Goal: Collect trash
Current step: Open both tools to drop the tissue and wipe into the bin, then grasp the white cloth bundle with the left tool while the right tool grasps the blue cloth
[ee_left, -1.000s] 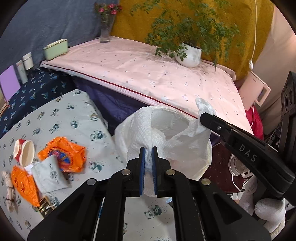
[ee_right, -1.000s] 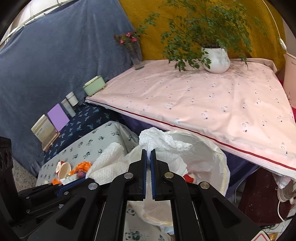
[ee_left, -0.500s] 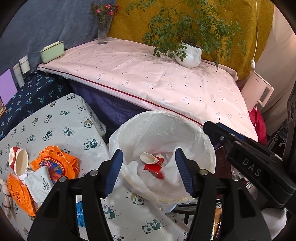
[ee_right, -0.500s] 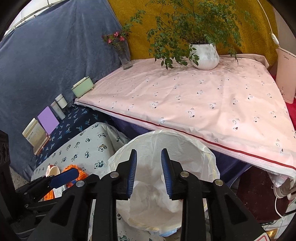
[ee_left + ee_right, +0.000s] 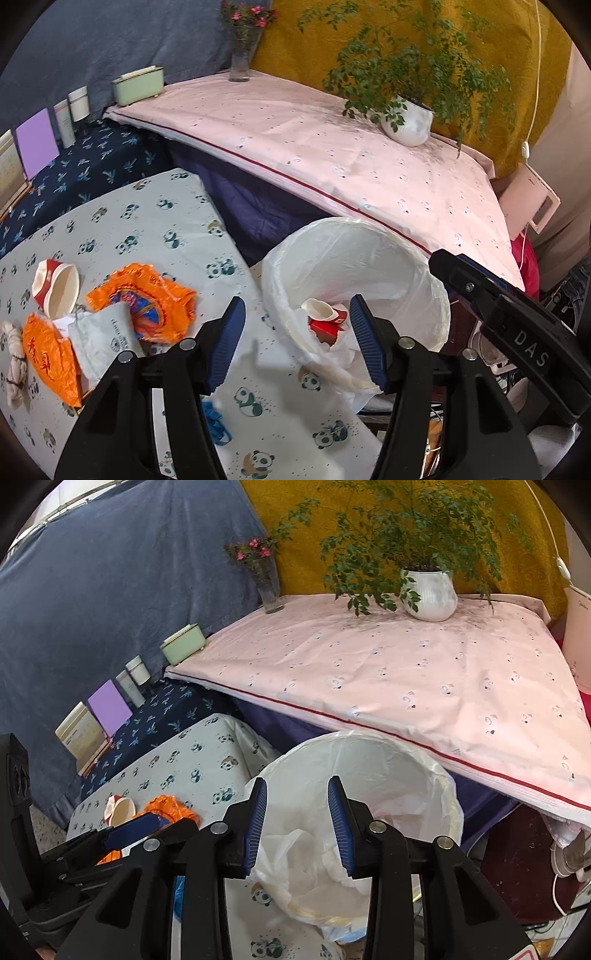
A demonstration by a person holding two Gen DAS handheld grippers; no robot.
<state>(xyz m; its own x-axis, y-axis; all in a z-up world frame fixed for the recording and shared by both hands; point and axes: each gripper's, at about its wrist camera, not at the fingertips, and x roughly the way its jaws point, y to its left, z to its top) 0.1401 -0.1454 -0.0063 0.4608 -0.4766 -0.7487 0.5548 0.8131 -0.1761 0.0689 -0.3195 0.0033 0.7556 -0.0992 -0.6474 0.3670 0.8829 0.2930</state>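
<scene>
Both tools, left (image 5: 297,345) and right (image 5: 297,825), gape wide and empty above a white-lined bin (image 5: 424,273) holding a crushed red-and-white cup (image 5: 327,314).

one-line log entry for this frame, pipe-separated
left gripper open, empty | right gripper open, empty | both over lined bin | crushed cup in bin | orange wrapper, paper cup on table

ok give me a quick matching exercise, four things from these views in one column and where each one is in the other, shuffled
Things:
1. crushed red and white cup
2. orange wrapper
3. potted plant
4. purple card

Places:
A. on the pink cloth
B. inside the white bin liner
C. on the panda-print cloth
D. standing against the blue backdrop

Pairs: 1-B, 2-C, 3-A, 4-D
</scene>
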